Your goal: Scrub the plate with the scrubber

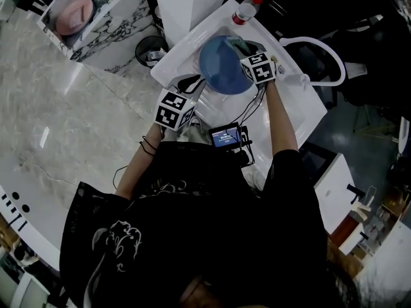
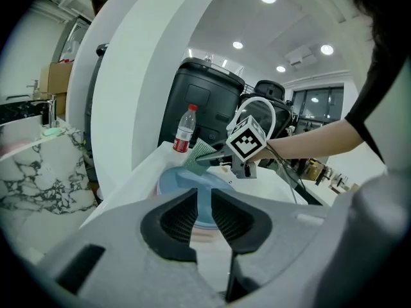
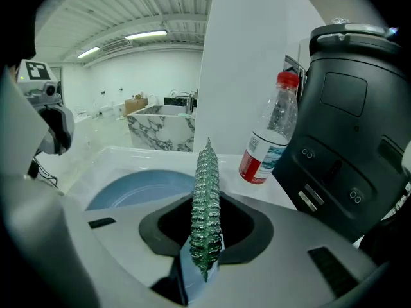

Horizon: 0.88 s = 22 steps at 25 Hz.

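Head view: scrubber [image 1: 239,43] in hand-held gripper [image 1: 247,51]

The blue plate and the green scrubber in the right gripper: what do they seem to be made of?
The blue round plate looks like glazed ceramic or smooth plastic, I cannot tell which: an even colour, a faint sheen. The green scrubber looks like a woven synthetic mesh with shiny threads: its edge is ridged and glitters.

A white tabletop [image 1: 302,104] with a sunken basin stands over the pale marble floor [image 1: 77,120]. A blue plate [image 1: 221,66] sits in the basin. A clear, red-capped bottle [image 1: 246,9] stands upright at the far corner, just beside the plate.
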Motion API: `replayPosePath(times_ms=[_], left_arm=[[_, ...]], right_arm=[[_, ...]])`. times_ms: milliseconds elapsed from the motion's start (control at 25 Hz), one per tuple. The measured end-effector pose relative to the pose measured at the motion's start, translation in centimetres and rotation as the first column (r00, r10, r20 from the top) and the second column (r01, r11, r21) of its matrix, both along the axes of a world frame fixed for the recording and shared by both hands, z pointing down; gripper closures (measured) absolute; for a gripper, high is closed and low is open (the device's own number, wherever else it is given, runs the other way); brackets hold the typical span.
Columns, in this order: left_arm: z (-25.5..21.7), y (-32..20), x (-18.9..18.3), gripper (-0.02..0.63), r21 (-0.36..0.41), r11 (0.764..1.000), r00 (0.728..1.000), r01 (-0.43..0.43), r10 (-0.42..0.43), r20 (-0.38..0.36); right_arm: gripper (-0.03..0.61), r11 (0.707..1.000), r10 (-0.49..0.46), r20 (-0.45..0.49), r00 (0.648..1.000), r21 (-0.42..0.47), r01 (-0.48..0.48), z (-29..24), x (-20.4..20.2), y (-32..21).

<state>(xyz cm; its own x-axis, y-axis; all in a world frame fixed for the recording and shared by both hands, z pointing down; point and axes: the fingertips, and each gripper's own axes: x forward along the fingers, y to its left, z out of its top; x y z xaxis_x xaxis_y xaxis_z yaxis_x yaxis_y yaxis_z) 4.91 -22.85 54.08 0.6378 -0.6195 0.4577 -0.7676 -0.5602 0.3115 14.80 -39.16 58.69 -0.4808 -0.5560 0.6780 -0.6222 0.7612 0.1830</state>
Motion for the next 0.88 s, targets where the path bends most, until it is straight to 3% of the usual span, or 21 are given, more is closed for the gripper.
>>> replayPosePath(times_ms=[240,640,880], left_arm=[[0.2,0.1,-0.8,0.552,-0.011,1.000,1.000,0.018,-0.018,0.012],[0.7,0.2,-1.2,0.552,-0.024,1.000,1.000,0.014,-0.014,0.012],[0.6,0.1,-0.9,0.552,-0.022,1.000,1.000,-0.002,0.002,0.002]], right_arm=[[0.489,1.000,-0.002,-0.075,0.997,-0.027,0.000,2.6,1.2,-1.2],[0.488,0.996,0.049,0.010,0.999,-0.076,-0.048,3.0,1.1,0.6],[0.488,0.992,-0.013,0.037,0.999,-0.123,0.017,2.5,0.0,4.4]])
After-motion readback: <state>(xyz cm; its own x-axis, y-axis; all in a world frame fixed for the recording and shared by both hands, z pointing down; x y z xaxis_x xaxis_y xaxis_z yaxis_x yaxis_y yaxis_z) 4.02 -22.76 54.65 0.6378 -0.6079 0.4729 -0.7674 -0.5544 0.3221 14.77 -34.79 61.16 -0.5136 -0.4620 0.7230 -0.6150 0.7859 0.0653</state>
